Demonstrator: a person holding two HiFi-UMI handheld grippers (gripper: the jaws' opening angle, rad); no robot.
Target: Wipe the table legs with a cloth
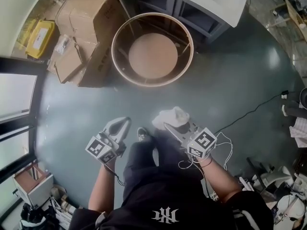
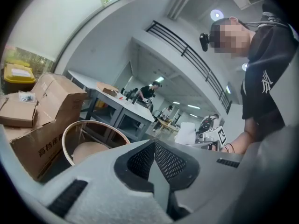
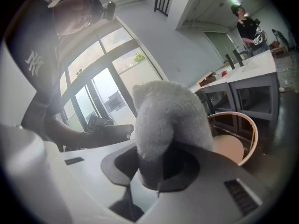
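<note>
One cloth (image 1: 173,116) is clamped in the right gripper (image 1: 169,127), left gripper (image 1: 125,122) closed empty, one round table (image 1: 116,64) ahead.

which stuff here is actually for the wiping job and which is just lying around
For the job:
white cloth, gripped in the right tool
round table
left tool, shut and empty

Just lying about:
cardboard boxes
yellow bin
grey workbench
black cable on the floor
</note>
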